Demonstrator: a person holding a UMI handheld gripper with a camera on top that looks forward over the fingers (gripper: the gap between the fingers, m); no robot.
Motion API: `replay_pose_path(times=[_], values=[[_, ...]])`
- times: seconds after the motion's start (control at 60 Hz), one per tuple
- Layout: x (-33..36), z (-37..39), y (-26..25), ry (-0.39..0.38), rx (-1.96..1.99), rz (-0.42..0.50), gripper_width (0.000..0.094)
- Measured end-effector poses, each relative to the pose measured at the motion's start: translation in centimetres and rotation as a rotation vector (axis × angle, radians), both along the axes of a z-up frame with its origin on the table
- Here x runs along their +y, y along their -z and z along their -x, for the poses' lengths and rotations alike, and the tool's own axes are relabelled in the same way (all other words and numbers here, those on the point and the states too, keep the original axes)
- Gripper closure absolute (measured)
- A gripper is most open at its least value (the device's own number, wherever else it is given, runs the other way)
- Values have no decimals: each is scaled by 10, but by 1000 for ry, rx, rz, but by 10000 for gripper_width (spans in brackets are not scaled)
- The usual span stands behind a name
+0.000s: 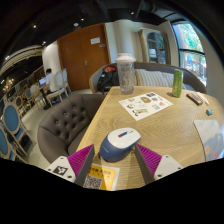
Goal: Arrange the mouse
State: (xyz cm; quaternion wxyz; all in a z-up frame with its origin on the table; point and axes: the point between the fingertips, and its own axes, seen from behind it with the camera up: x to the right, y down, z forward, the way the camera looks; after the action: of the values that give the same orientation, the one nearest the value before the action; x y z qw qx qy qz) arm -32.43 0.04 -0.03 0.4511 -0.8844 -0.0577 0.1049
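Observation:
A white and blue-grey mouse lies on the wooden table, between the tips of my two fingers. My gripper is open. The left pink pad stands a small gap away from the mouse's side. The right pink pad is close against its other side. The mouse's rear end is toward me and partly hidden by the fingers.
A yellow card with a QR code lies under the fingers. Beyond the mouse are a printed sheet, a clear lidded jar, a green bottle and a white paper. A grey armchair stands left of the table.

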Motion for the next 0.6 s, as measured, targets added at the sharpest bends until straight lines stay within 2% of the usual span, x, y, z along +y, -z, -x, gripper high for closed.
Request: replay_pose_path(times=[0.017,0.167,0.183,0.2,0.25,0.283,0.3,0.317,0.467,0.6], values=[[3,1,0,0,-2,2,98],[31,12,3,10,-14,19,105],[34,13,3,11,-18,20,52],[37,14,4,11,-23,21,119],[44,16,5,15,-43,18,172],[49,15,8,19,-67,13,242],[50,13,9,21,-84,9,239],[51,13,10,19,-101,4,327],[55,14,11,6,-84,-11,427],[54,15,8,-43,-75,-15,491]])
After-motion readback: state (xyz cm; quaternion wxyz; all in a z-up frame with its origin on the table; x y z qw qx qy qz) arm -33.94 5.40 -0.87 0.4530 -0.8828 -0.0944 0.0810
